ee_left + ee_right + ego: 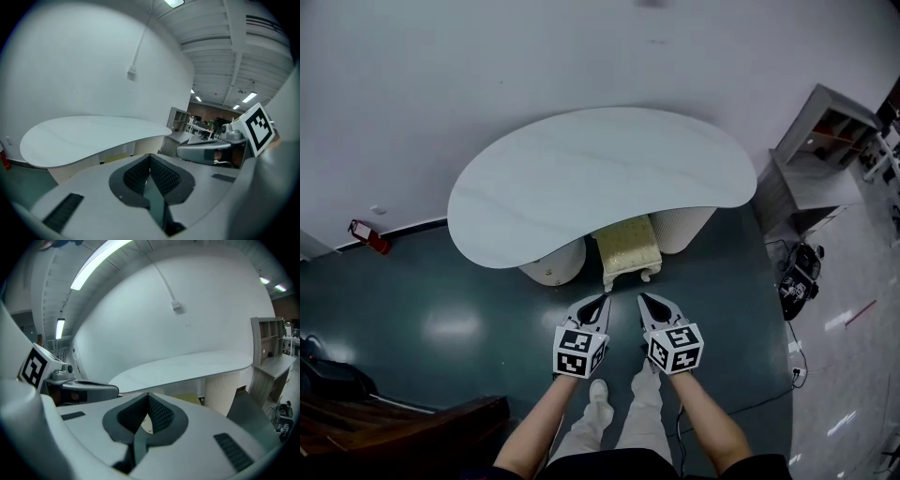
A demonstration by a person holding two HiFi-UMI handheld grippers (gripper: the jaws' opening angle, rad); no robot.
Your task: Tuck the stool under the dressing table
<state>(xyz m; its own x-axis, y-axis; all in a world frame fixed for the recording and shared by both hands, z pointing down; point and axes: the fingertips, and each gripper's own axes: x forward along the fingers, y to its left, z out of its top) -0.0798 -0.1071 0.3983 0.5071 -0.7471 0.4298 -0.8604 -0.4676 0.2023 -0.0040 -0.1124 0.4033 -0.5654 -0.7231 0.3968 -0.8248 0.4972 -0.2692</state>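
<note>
Dark green floor point(441, 309) carries a white kidney-shaped desk point(600, 178), set against a pale wall point(441, 75). Cream stool point(628, 246) stands between the desk's two ribbed pedestals point(553, 262), its rear part beneath the top and its front legs projecting. Left tongs point(600, 302) and right tongs point(647, 302) are side by side near the stool's front, clear of it. Both tongs are closed, tips meeting, nothing gripped.

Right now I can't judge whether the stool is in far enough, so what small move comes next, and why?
Probably ease the left claw and right claw forward to nudge the stool further in: both are shut, empty and short of it, and its near end pokes out from under the dressing table.
</note>
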